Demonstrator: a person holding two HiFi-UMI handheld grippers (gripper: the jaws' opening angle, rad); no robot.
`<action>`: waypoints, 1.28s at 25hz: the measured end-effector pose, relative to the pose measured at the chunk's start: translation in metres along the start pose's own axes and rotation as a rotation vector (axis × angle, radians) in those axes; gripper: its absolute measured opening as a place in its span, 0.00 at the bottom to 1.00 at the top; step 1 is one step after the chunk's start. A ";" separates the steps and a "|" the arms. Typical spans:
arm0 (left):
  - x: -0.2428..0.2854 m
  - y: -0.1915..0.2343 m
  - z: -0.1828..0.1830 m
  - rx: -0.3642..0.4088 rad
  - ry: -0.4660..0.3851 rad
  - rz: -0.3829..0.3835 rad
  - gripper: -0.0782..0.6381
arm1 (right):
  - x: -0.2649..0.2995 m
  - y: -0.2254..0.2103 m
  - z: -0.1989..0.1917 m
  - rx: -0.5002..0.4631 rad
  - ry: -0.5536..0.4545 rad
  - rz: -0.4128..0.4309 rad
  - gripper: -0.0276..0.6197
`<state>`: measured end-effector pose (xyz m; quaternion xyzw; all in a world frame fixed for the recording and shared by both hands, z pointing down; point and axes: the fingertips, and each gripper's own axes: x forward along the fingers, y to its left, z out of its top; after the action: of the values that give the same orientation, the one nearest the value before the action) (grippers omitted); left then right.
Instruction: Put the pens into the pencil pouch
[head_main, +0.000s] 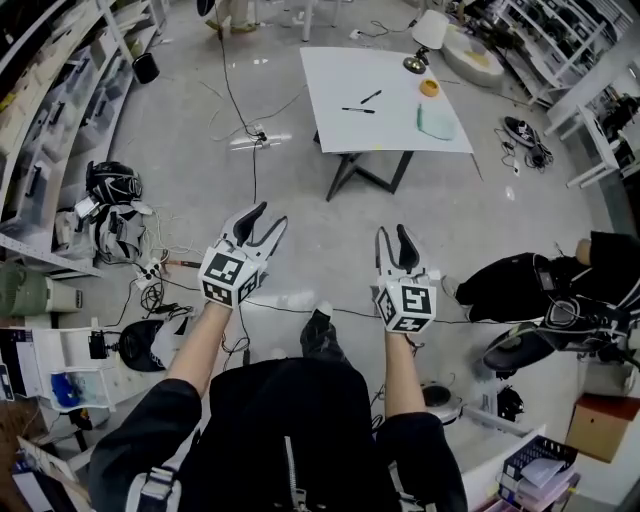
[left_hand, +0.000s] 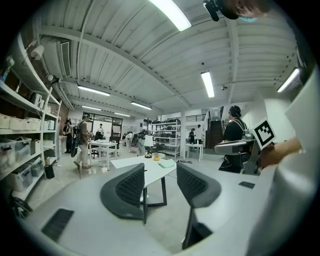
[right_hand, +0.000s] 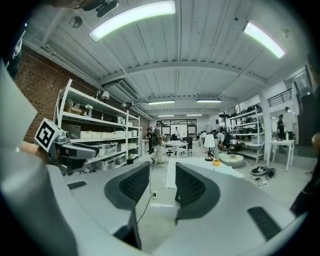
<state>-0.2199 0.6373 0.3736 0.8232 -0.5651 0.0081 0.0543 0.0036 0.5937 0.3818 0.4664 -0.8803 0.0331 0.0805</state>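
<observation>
Two black pens lie on a white table far ahead of me, across the floor. A pale green pencil pouch rests near the table's right edge. Both grippers hover over the floor well short of the table. My left gripper is open with nothing between its jaws. My right gripper is also open and empty. In the left gripper view the table and the pouch show beyond the open left gripper. The right gripper frames the table in its own view.
A yellow roll and a lamp also stand on the table. Cables trail over the floor. Shelving and bags line the left side. A seated person in black is at the right, with shoes beyond.
</observation>
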 end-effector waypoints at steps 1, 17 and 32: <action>0.007 0.002 0.000 -0.002 0.002 0.002 0.41 | 0.006 -0.005 0.000 0.004 0.002 -0.003 0.32; 0.144 0.024 0.010 -0.022 0.039 0.000 0.44 | 0.108 -0.097 0.012 0.014 0.019 0.023 0.44; 0.254 0.033 0.017 -0.009 0.053 0.010 0.44 | 0.177 -0.178 0.014 0.021 0.037 0.047 0.43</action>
<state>-0.1596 0.3875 0.3785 0.8196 -0.5676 0.0276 0.0729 0.0516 0.3471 0.3954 0.4459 -0.8889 0.0528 0.0912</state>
